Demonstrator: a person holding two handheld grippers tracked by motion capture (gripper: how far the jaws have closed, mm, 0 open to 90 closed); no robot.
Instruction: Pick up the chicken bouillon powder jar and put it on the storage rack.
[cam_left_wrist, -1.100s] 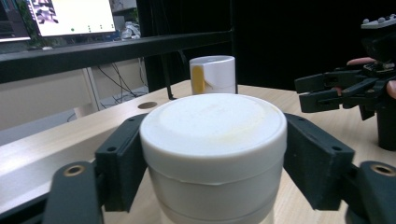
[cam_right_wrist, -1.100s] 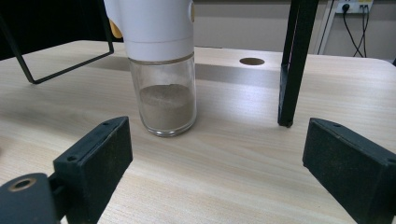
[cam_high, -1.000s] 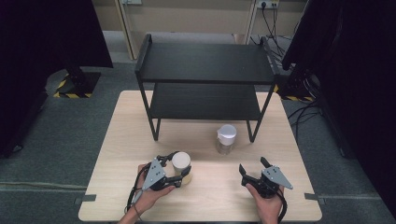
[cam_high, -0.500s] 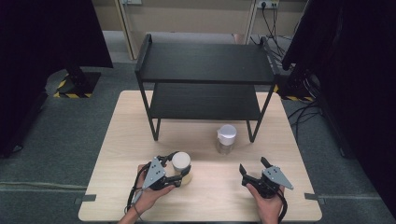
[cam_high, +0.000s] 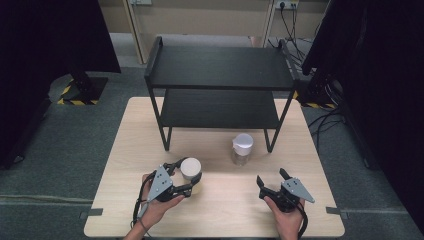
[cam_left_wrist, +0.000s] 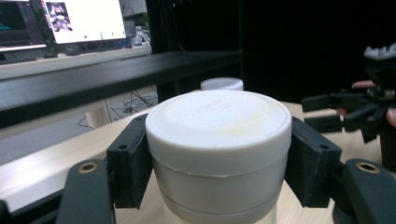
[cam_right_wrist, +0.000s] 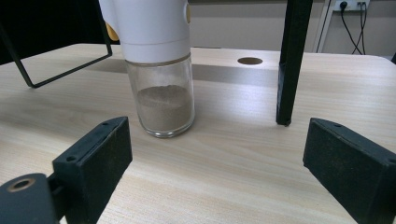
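Note:
A glass jar with a wide white lid (cam_high: 190, 167) is at the front left of the table, and my left gripper (cam_high: 186, 175) is shut on it just below the lid. In the left gripper view the jar (cam_left_wrist: 218, 135) sits between both black pads (cam_left_wrist: 133, 163), which press on its sides. A second jar (cam_high: 242, 148) with a white cap and brown powder stands upright by the rack's front right leg. My right gripper (cam_high: 270, 176) is open near the front right edge and points at that jar (cam_right_wrist: 161, 70), well short of it with nothing between its fingers.
A black two-tier metal rack (cam_high: 220, 67) stands at the back of the wooden table (cam_high: 220, 205). Its right front leg (cam_right_wrist: 289, 60) is just right of the powder jar. Dark screens flank the table on both sides.
My left gripper has risen slightly with the white-lidded jar in it. The right gripper and the powder jar have stayed where they were.

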